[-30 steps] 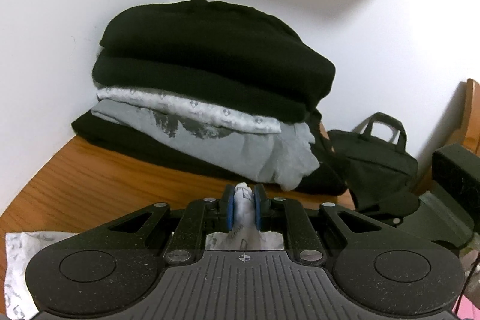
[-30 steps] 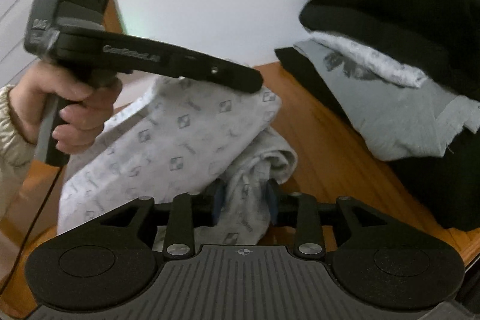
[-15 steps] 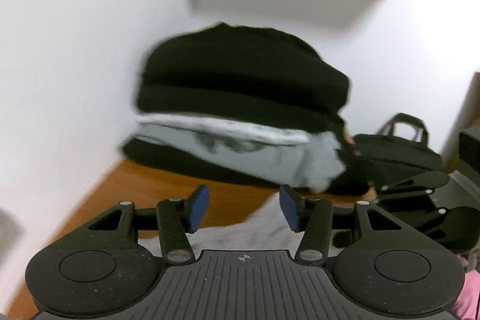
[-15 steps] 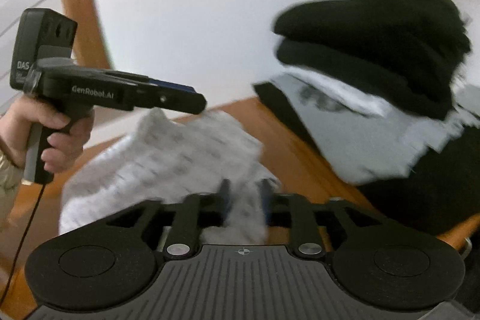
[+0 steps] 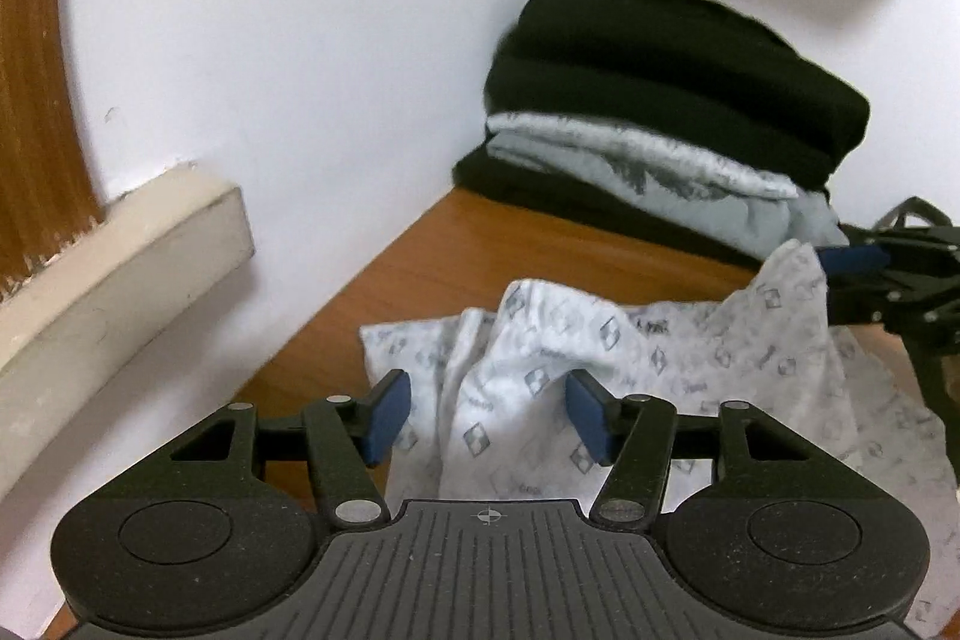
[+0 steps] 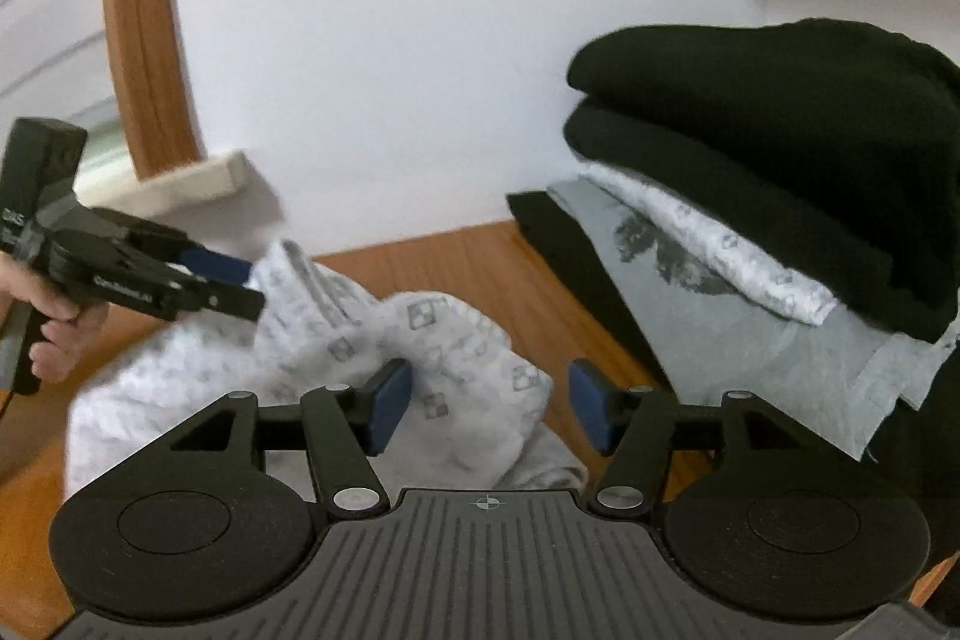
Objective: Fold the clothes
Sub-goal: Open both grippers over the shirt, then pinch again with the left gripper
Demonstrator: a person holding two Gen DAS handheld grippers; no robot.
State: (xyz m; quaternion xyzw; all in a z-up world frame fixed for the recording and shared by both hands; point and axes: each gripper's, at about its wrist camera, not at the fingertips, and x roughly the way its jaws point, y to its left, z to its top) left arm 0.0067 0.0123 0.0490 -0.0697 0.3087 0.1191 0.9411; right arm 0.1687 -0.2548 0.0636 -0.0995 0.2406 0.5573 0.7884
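A white patterned garment (image 5: 660,370) lies crumpled on the wooden table (image 5: 480,244); it also shows in the right wrist view (image 6: 372,352). My left gripper (image 5: 487,418) is open just above its near edge, holding nothing. My right gripper (image 6: 489,415) is open over the garment's right end, holding nothing. The right gripper (image 5: 864,268) appears at the right edge of the left wrist view, touching a raised peak of cloth. The left gripper (image 6: 222,280) appears at the left of the right wrist view, by another raised fold.
A stack of folded clothes (image 5: 660,112), black on top, grey and white below, sits in the back corner against the white wall; it also shows in the right wrist view (image 6: 780,172). A cream ledge (image 5: 120,250) and a wooden frame (image 6: 144,22) are at the left.
Both grippers have opened and let go of the white garment, which has dropped onto the table. Both have pulled back and swung to the left.
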